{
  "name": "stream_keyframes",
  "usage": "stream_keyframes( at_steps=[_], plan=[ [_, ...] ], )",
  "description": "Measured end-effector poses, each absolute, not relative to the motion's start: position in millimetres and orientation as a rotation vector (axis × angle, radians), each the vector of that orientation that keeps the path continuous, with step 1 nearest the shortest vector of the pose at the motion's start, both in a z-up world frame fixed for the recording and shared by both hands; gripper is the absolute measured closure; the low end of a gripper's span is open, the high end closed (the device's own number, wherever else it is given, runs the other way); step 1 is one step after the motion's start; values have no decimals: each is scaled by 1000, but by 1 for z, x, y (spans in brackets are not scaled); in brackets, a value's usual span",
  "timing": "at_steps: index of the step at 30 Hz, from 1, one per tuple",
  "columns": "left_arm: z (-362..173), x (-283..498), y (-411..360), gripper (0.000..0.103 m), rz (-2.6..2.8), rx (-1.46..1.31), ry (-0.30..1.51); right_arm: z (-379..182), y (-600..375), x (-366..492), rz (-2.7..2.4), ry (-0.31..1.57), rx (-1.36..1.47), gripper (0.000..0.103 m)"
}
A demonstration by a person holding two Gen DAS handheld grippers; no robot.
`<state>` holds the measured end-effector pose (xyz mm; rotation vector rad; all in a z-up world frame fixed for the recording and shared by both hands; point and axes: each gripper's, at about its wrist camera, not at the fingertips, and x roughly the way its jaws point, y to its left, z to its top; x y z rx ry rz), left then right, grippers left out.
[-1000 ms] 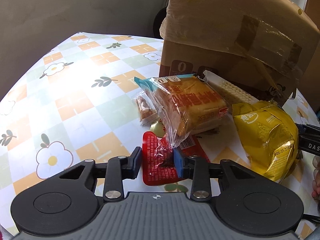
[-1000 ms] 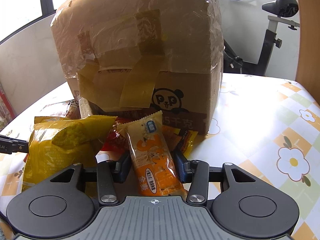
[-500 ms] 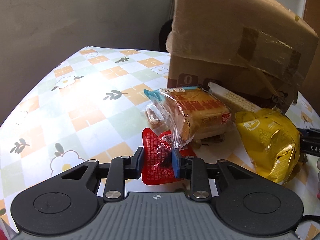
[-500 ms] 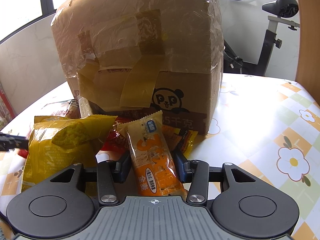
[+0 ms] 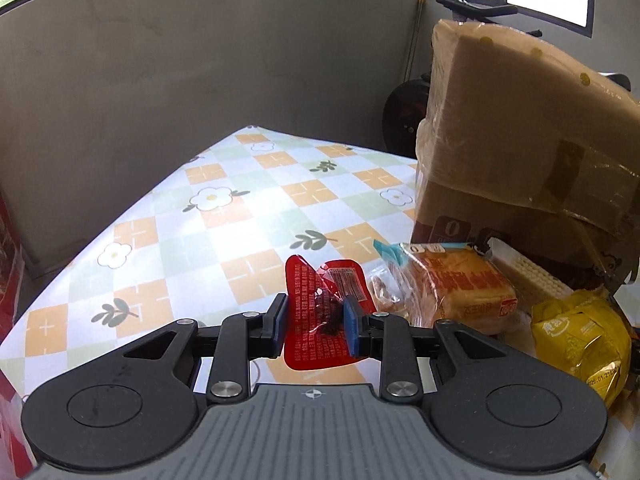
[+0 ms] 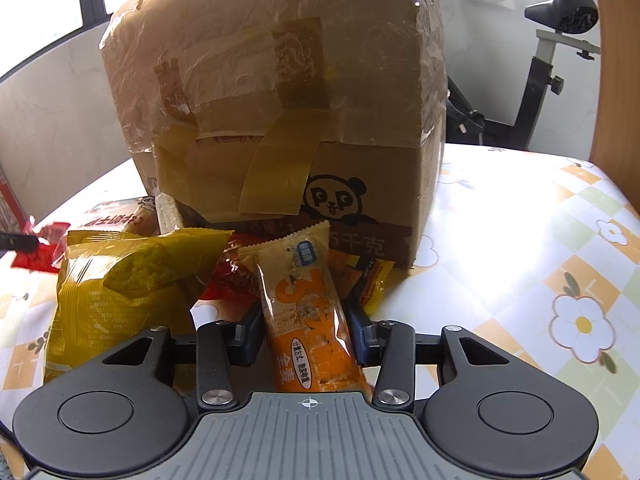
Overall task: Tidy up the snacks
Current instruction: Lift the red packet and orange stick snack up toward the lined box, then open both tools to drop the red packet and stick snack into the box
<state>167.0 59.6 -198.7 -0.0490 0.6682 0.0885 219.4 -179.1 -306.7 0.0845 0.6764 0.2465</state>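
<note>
My left gripper [image 5: 316, 328] is shut on a small red snack packet [image 5: 312, 292], held crumpled above the flowered tablecloth [image 5: 240, 220]. The same red packet [image 6: 38, 252] shows at the far left of the right wrist view. My right gripper [image 6: 306, 320] has its jaws closing on an orange snack bar [image 6: 304, 280] that runs lengthwise between them, and both pads touch its sides. To its left lies a yellow bag [image 6: 120, 300]. A wrapped bread loaf [image 5: 456, 288] and a wafer pack [image 5: 528, 276] lie by the taped cardboard box [image 6: 280, 100].
The tall cardboard box [image 5: 520, 140] stands right behind the snack pile. More red and dark yellow packets [image 6: 372, 280] lie under the orange bar. An exercise bike [image 6: 560, 40] stands beyond the table. Bare tablecloth spreads to the left in the left wrist view.
My left gripper has risen and swung left with the red packet, pulling it out from under the bread. My right gripper's jaws have narrowed onto the orange bar.
</note>
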Motion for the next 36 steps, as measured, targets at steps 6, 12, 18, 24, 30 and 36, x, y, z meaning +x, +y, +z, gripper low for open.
stream_keyframes(
  at_steps=[6, 12, 18, 24, 30, 36],
  plan=[
    [-183, 165, 55, 72, 51, -37, 600, -297, -186, 207, 222, 707, 66, 68],
    [-168, 165, 46, 72, 9, -32, 528, -288, -211, 189, 142, 689, 120, 68],
    [-134, 169, 38, 72, -42, -48, 424, -246, -234, 179, 53, 551, 118, 68],
    [-88, 181, 30, 71, -98, -52, 298, -180, -255, 175, -18, 349, 142, 68],
    [-49, 206, 1, 71, -189, -41, 207, -122, -252, 196, 48, 202, 107, 68],
    [-42, 262, -38, 71, -307, -85, 244, -103, -224, 259, 158, 244, 99, 68]
  ],
)
